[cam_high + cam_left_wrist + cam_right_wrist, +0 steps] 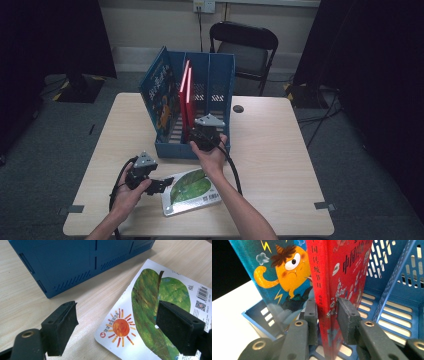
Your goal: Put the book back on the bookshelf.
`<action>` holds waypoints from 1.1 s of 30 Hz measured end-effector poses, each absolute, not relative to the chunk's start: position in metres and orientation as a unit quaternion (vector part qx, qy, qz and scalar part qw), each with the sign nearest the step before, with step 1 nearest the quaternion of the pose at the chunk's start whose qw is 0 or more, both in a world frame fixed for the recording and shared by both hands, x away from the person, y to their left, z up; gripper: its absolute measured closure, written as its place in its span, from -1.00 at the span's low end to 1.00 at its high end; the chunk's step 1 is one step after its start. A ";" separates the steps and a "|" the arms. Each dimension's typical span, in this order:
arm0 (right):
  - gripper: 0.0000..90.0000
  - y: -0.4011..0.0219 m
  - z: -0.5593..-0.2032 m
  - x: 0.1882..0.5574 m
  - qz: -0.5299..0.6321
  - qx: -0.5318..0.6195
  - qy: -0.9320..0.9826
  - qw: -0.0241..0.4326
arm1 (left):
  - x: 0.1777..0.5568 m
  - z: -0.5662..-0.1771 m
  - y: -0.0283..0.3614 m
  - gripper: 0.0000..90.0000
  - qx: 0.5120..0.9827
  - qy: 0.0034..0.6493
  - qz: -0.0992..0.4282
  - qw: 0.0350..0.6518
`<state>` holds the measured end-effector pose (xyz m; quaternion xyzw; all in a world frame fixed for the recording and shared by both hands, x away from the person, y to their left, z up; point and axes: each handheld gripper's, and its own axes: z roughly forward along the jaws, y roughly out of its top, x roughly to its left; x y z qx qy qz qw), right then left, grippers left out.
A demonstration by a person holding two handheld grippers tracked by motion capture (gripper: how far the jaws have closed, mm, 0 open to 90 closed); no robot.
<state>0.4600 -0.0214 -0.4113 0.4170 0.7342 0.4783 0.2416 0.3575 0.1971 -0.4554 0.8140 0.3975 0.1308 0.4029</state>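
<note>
A red book (186, 95) stands upright in the blue file rack (225, 75) at the back middle of the table. My right gripper (200, 137) reaches into the rack's front and is shut on the red book's (337, 272) lower spine, one pad on each side. A blue cartoon-monster book (284, 272) leans in the compartment to its left. A picture book with a green leaf cover (192, 192) lies flat near the front edge. My left gripper (162, 185) hovers at its left corner, open, with the sun-and-leaf cover (150, 297) under its right jaw.
The wooden table (280, 150) has bare surface left and right of the rack, with a cable hole (238, 108) behind the rack. A black folding chair (245, 50) stands beyond the far edge. The rack's front wall (75, 262) lies just ahead of my left gripper.
</note>
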 end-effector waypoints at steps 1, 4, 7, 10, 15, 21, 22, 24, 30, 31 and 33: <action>0.58 -0.021 -0.411 0.461 0.478 0.417 0.734 0.242 | 0.358 -0.455 0.197 -0.62 0.814 0.398 0.131 0.403; 0.58 -0.021 -0.411 0.465 0.477 0.418 0.735 0.240 | 0.357 -0.456 0.197 -0.62 0.813 0.399 0.129 0.404; 0.58 -0.020 -0.410 0.469 0.479 0.421 0.733 0.235 | 0.358 -0.455 0.197 -0.62 0.814 0.398 0.129 0.402; 0.58 -0.020 -0.410 0.474 0.484 0.429 0.729 0.226 | 0.358 -0.456 0.197 -0.62 0.814 0.398 0.128 0.402; 0.58 -0.017 -0.408 0.481 0.483 0.433 0.728 0.222 | 0.357 -0.455 0.197 -0.62 0.814 0.398 0.130 0.404; 0.57 -0.014 -0.408 0.487 0.485 0.435 0.727 0.216 | 0.357 -0.455 0.197 -0.62 0.814 0.397 0.129 0.403; 0.57 -0.014 -0.408 0.487 0.485 0.435 0.727 0.216 | 0.357 -0.455 0.197 -0.62 0.814 0.397 0.129 0.403; 0.57 -0.015 -0.408 0.490 0.489 0.437 0.725 0.209 | 0.357 -0.455 0.197 -0.62 0.814 0.397 0.130 0.404; 0.55 -0.017 -0.409 0.491 0.489 0.429 0.733 0.200 | 0.357 -0.456 0.197 -0.62 0.817 0.395 0.127 0.401; 0.55 -0.017 -0.409 0.491 0.490 0.429 0.734 0.195 | 0.357 -0.456 0.197 -0.62 0.817 0.395 0.127 0.401; 0.56 -0.018 -0.409 0.491 0.489 0.427 0.736 0.192 | 0.358 -0.456 0.197 -0.62 0.817 0.394 0.128 0.400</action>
